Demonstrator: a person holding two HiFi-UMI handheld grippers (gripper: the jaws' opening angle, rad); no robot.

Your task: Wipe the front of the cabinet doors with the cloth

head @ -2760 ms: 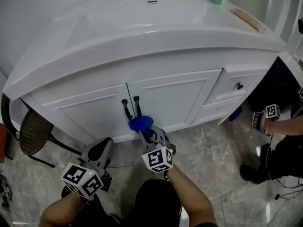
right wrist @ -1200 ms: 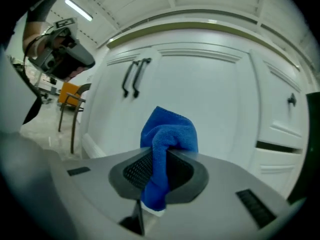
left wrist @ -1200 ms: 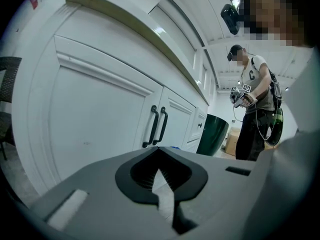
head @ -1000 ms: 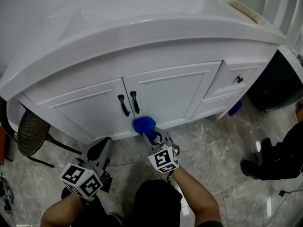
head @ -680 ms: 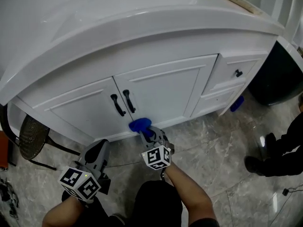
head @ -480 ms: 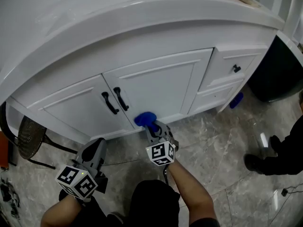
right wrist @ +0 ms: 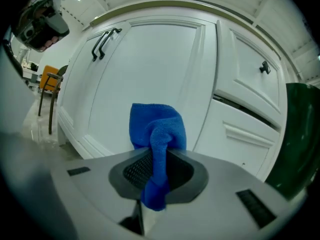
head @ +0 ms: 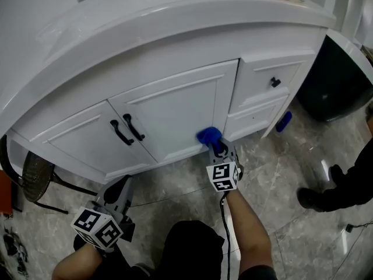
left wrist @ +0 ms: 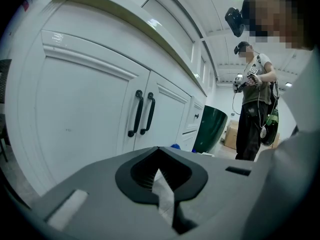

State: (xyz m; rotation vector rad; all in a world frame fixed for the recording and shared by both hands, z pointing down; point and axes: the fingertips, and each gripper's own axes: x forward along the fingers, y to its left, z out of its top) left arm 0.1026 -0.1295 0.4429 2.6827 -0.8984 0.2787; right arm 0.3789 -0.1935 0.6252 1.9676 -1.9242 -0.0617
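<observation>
The right gripper (head: 217,150) clenches the blue cloth (head: 208,136) against the lower right corner of the right cabinet door (head: 175,109). The left gripper (head: 119,186) is closed on nothing and hangs low near the left door (head: 70,140). Wiping looks under way, with the left door probably still to do.

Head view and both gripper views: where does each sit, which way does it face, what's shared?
Head view: on the head, steeply down at the white cabinet doors; both forearms, left gripper, right gripper.
Left gripper view: low, along the doors; its shut jaws show.
Right gripper view: facing the right door; jaws clamp the folded blue cloth.
Shared: the two black bar handles.
</observation>
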